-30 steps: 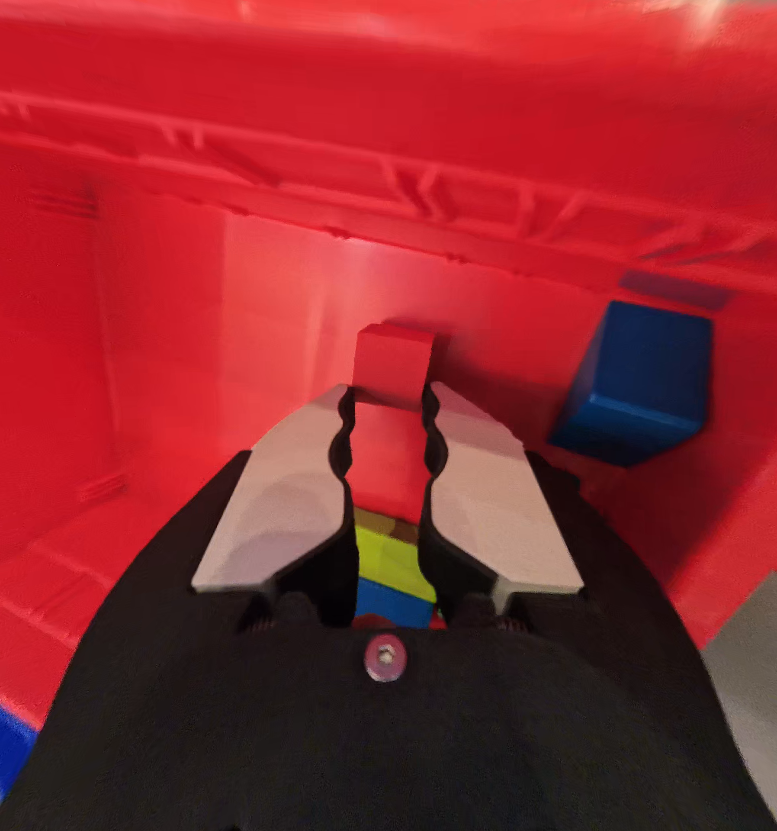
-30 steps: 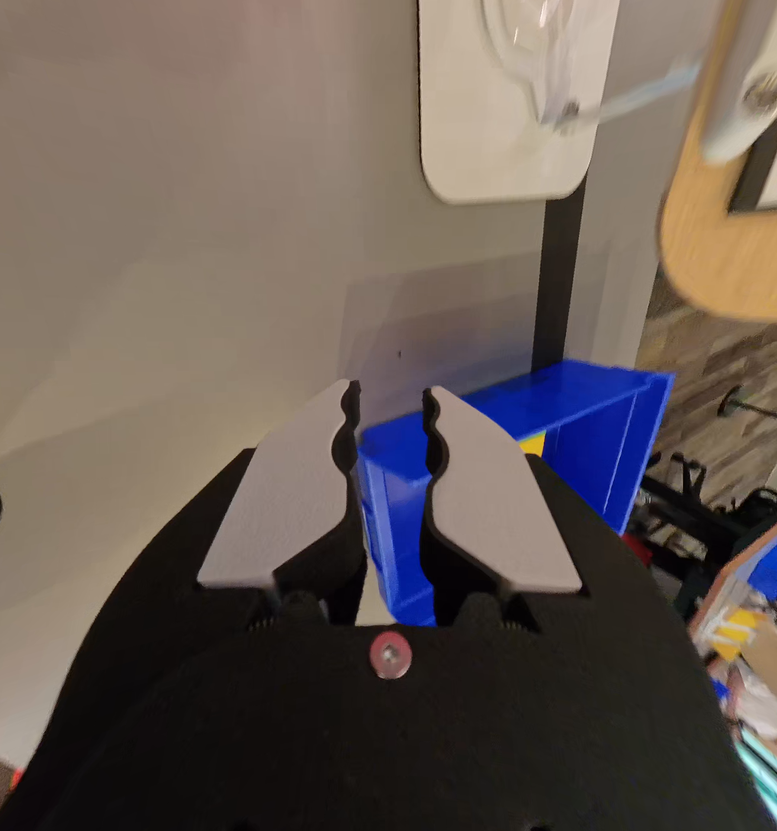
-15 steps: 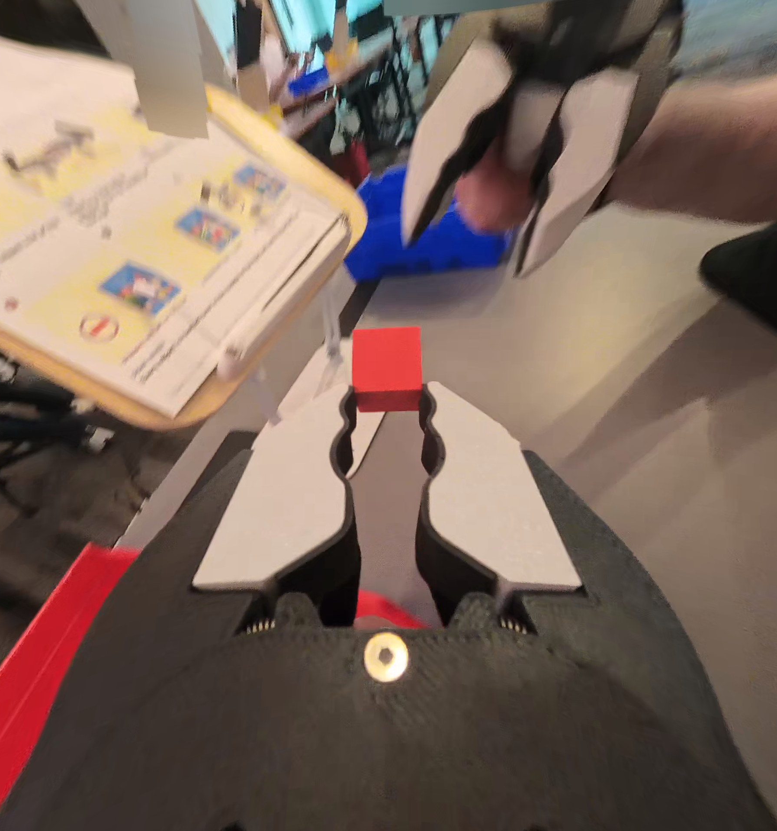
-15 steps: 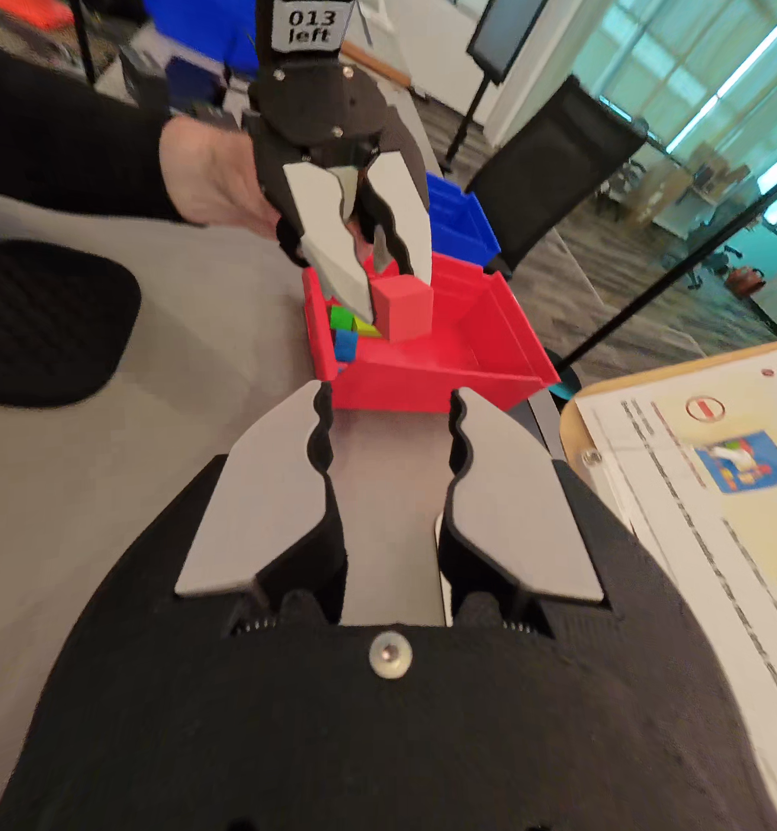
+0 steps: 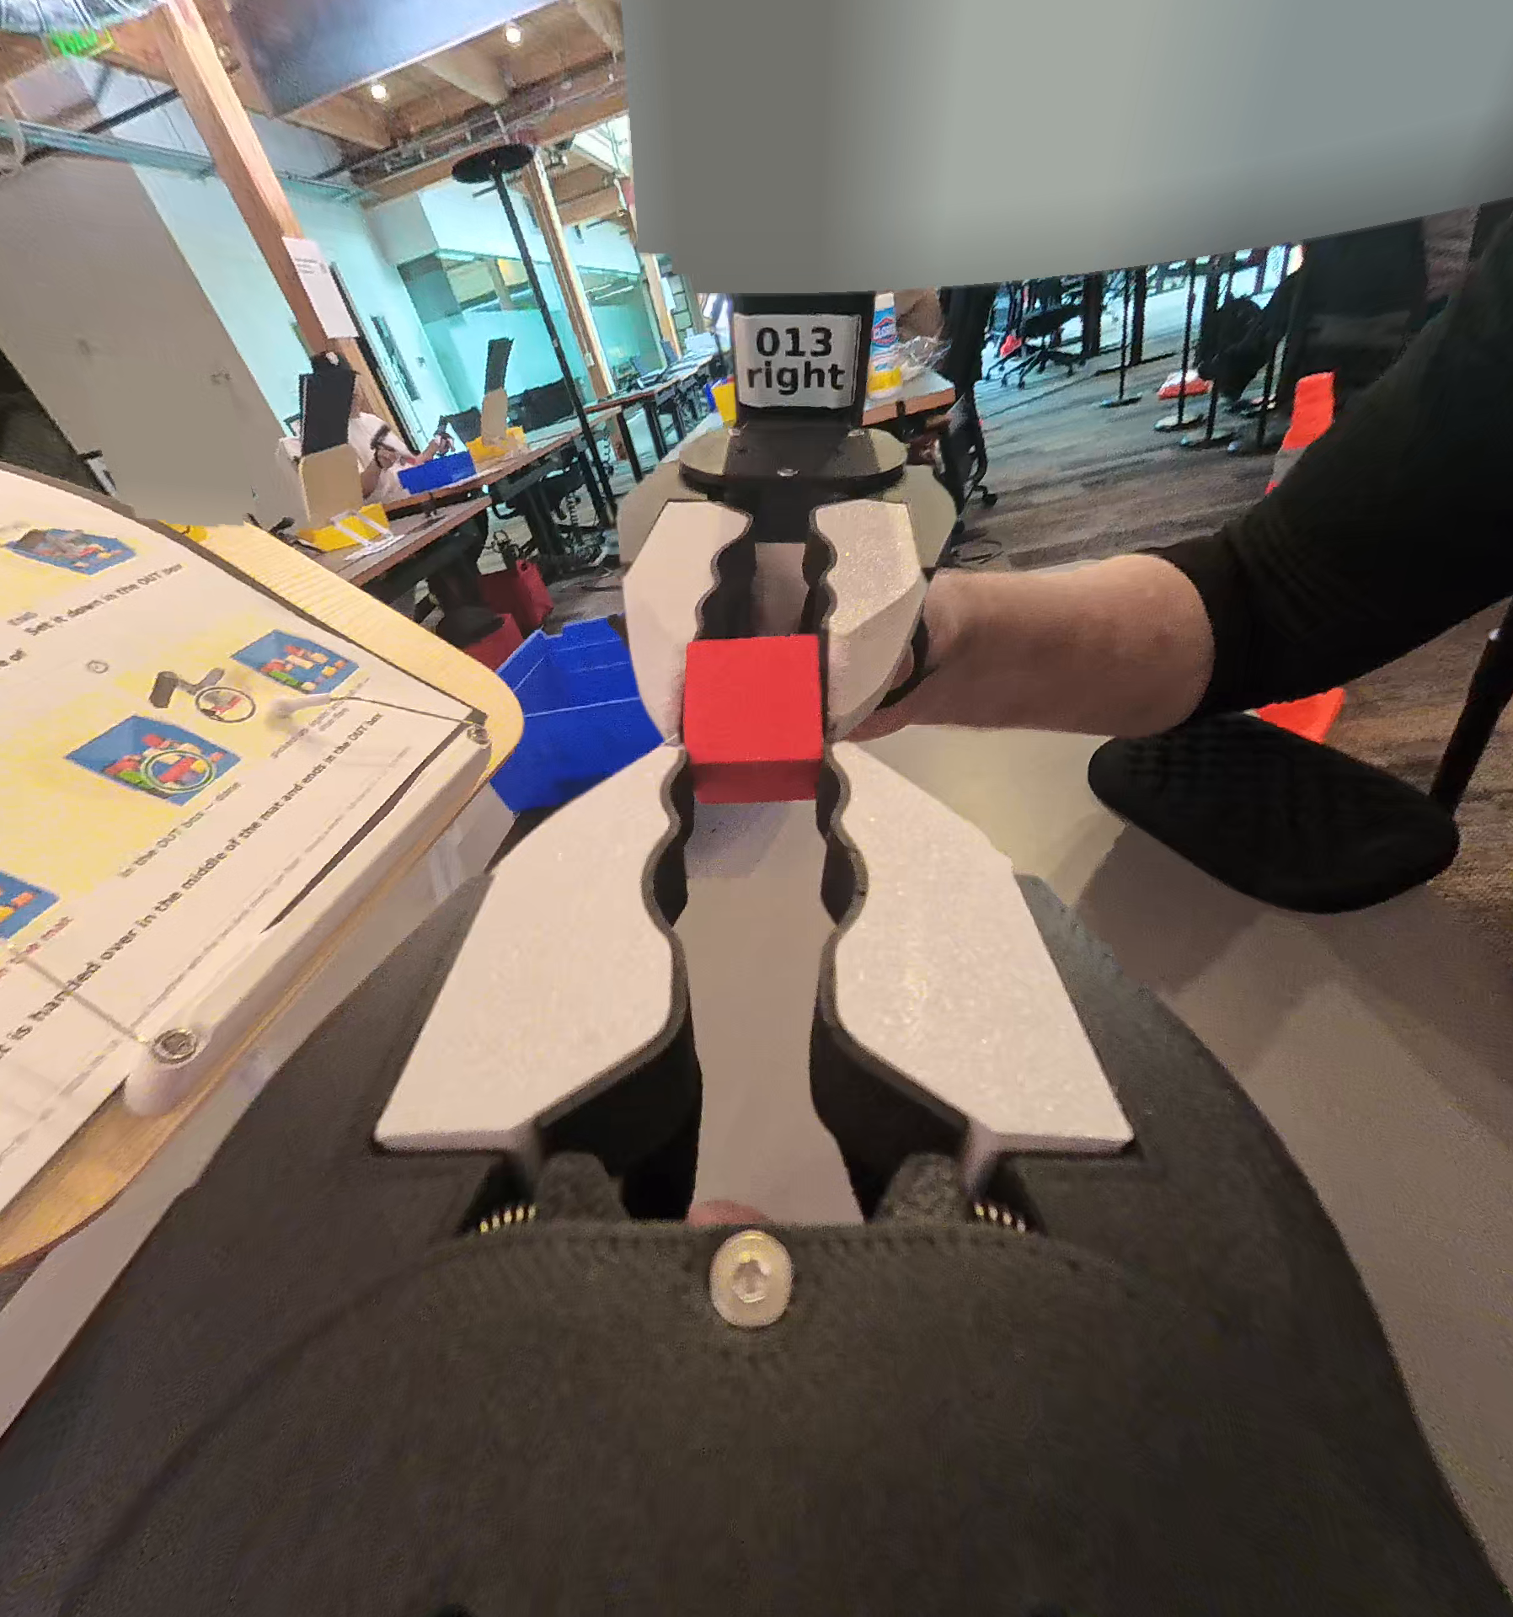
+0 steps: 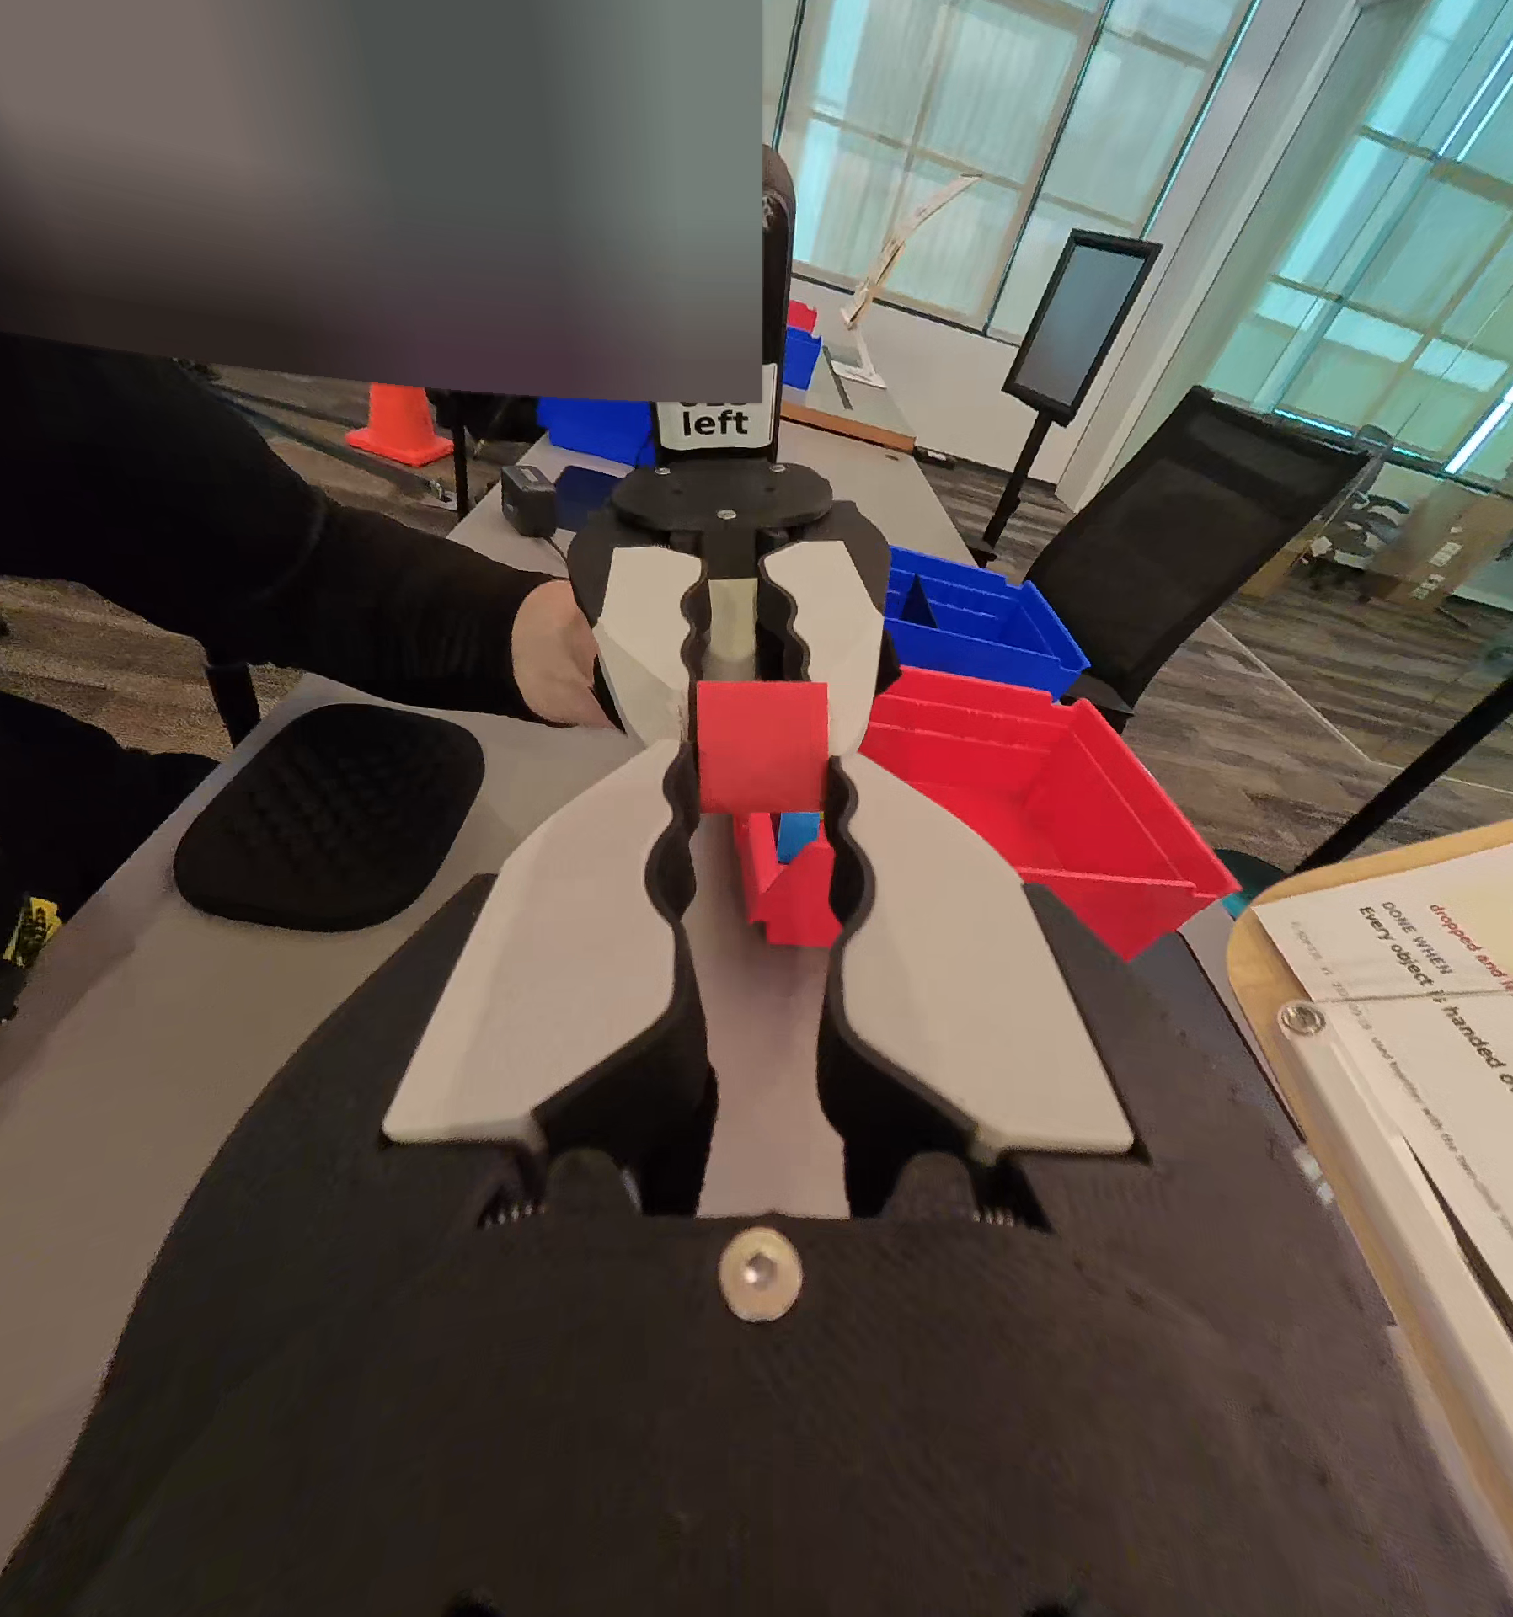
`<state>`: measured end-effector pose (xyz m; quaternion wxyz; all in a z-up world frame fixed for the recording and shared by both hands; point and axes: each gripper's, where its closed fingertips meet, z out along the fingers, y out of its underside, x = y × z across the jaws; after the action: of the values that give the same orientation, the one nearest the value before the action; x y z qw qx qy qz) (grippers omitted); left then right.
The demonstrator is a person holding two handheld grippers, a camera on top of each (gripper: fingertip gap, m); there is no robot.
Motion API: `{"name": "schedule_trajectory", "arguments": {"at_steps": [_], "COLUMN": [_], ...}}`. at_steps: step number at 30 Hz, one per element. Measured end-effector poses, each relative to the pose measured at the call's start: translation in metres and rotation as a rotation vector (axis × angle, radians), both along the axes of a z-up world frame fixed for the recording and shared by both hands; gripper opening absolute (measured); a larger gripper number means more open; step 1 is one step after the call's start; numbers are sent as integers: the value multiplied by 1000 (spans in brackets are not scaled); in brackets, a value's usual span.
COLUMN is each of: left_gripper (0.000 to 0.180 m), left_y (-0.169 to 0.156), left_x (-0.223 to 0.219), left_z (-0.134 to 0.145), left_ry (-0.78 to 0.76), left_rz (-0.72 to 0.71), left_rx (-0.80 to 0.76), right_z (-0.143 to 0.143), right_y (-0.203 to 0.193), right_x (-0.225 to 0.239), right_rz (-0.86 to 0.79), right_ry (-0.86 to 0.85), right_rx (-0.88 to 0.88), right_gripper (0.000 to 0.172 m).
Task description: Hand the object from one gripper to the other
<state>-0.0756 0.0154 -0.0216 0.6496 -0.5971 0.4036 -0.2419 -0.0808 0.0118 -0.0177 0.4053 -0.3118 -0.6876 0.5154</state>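
Your two grippers meet tip to tip above the table (image 6: pixel 123 1006), the cube (image 6: pixel 762 744) clamped between both pairs of fingers. Seen from your right gripper (image 6: pixel 762 770), one bin (image 6: pixel 1086 840) sits just ahead and to the right, another bin (image 6: pixel 998 630) behind it, a mat (image 6: pixel 324 814) ahead-left, the instruction board (image 6: pixel 1436 1006) at right.
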Motion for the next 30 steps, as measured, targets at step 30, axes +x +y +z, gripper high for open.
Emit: {"name": "schedule_trajectory", "arguments": {"at_steps": [30], "left_gripper": [7], "left_y": [28], "left_x": [-17], "left_z": [-58], "left_ry": [230], "left_rz": [161], "left_rx": [-169], "right_z": [-219], "right_y": [329], "right_x": [322], "right_rz": [-461], "right_ry": [-1309], "right_rx": [413], "right_gripper": [25]}}
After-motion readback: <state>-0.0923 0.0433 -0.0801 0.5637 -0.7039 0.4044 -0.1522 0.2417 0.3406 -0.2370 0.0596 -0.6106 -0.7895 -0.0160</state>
